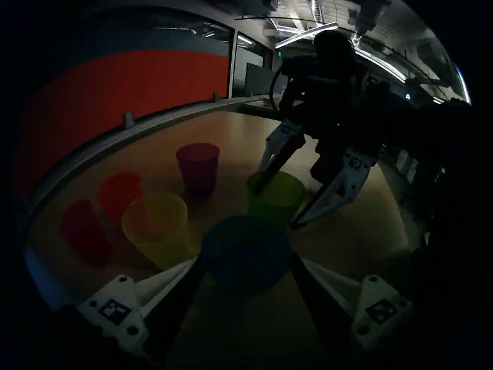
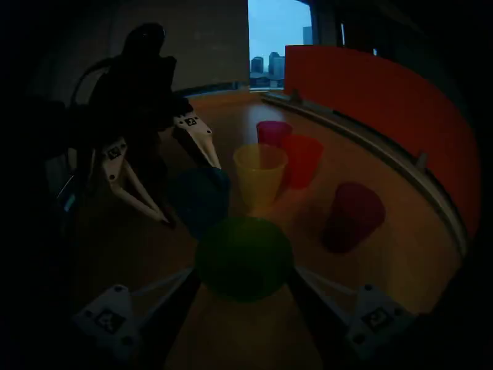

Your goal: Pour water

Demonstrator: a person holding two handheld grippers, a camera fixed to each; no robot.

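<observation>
A blue cup [image 1: 246, 246] stands on the wooden table [image 1: 345, 246] between my left gripper's [image 1: 245, 262] fingers, which press on both its sides. Beyond it, a green cup [image 1: 277, 192] sits inside my right gripper [image 1: 277, 203], held by a dark figure. In the right gripper view the green cup [image 2: 244, 259] is between my right gripper's [image 2: 244, 271] fingers, touching both. Farther off, the left gripper [image 2: 191, 194] flanks the blue cup [image 2: 200, 197]. The dim light hides any water inside the cups.
A yellow cup [image 1: 155, 225], a red cup [image 1: 120, 194], a dark red cup [image 1: 83, 231] and a purple cup [image 1: 198, 168] stand to the left. An orange partition [image 1: 123, 86] with a rail runs along the table's far edge.
</observation>
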